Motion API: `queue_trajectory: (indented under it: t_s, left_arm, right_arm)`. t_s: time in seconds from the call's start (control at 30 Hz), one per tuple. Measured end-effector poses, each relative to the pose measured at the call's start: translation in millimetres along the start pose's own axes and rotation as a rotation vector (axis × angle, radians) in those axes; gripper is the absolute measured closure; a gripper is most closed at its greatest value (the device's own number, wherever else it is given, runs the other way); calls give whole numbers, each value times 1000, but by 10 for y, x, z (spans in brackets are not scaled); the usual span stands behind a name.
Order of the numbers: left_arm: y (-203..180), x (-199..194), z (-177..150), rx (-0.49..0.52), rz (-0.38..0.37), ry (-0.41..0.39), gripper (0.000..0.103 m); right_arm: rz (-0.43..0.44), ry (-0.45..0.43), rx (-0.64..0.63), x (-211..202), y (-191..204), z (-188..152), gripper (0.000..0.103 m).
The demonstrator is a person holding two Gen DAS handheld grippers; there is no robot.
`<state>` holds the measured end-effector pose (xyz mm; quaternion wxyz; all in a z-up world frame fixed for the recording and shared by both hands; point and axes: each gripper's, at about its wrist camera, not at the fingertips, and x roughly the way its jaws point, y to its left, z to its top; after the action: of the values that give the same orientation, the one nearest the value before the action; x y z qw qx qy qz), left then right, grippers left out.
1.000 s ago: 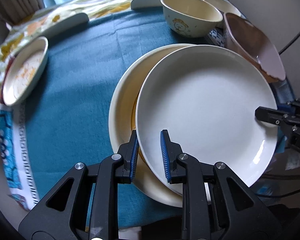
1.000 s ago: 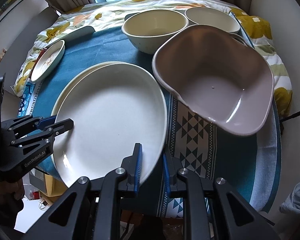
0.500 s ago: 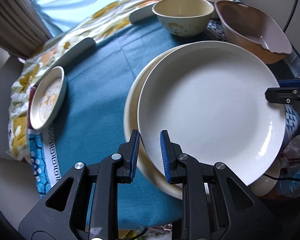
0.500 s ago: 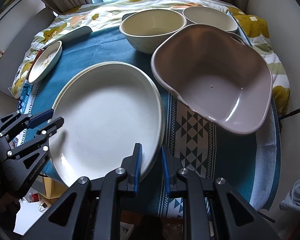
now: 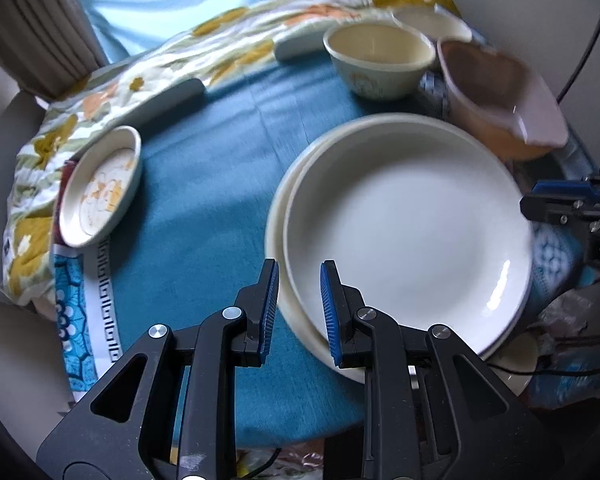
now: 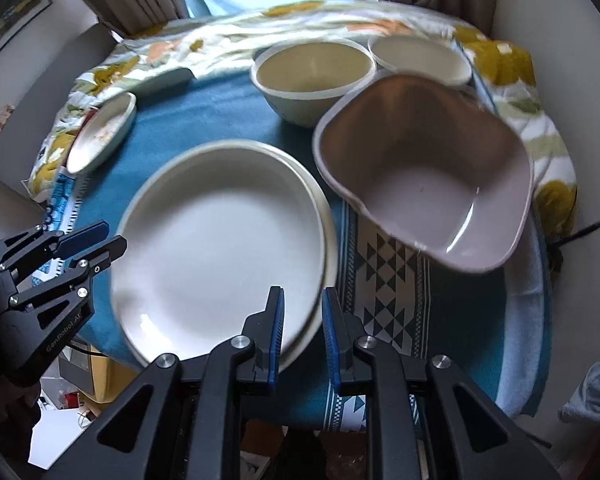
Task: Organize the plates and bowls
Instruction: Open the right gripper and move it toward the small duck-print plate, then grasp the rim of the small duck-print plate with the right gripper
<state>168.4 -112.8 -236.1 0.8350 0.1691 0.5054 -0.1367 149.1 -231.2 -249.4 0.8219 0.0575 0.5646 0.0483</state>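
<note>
A white plate point(image 5: 412, 228) lies on a larger cream plate point(image 5: 276, 224) on the blue cloth; both also show in the right wrist view, white plate point(image 6: 220, 256) on cream plate point(image 6: 328, 240). My left gripper point(image 5: 296, 308) is open, its jaws astride the plates' near rim without gripping. My right gripper point(image 6: 302, 332) is open at the opposite rim, likewise astride it. Each gripper shows in the other's view: the right one point(image 5: 556, 200) and the left one point(image 6: 88, 244). A mauve square bowl point(image 6: 424, 168) sits to the right of the plates.
A cream bowl point(image 6: 312, 76) and a shallow white bowl point(image 6: 420, 60) stand at the back. A small patterned plate point(image 5: 100, 188) lies at the left on a floral cloth point(image 5: 52, 152). The table's front edge point(image 5: 260, 436) is close below the grippers. A cable point(image 6: 592, 228) hangs at right.
Both grippers have pulled back from the plates and risen a little. The white plate now rests more squarely on the cream plate. The jaws have widened slightly.
</note>
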Motion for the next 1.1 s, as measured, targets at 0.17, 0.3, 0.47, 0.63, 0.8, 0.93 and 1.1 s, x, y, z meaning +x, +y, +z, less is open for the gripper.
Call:
queue_trajectory:
  t_s: [0.17,0.3,0.47,0.63,0.8,0.93,1.1]
  left_arm:
    - [196,-510,60,-99,16,-92,46]
    - [438,-1068,9,-180,116,-245,5]
    - [904,-1424,-61,-307,150,-302,0]
    - [1585,-1416,-165,-447,198,-285,0]
    - [2265,-1117,-223,-582,129,-246,0]
    - [2709,-759,-250,-682,54,-215,0]
    - [3150,-168,-246,-768,-32,-177,1]
  right_arm:
    - [90,-89,-36,-375,99,81,86]
    - [165,-160,-117,-655,300,200,85]
    - [229,-217,-231,-804,701,517,41]
    - [301,-245,-331,-688,1198,980,4]
    - [323,-202,-304,-310,1567,1483,4]
    - [283,-154,-338,4,1913,1841,4]
    - [223,-48,-378,620,2323,2221,4]
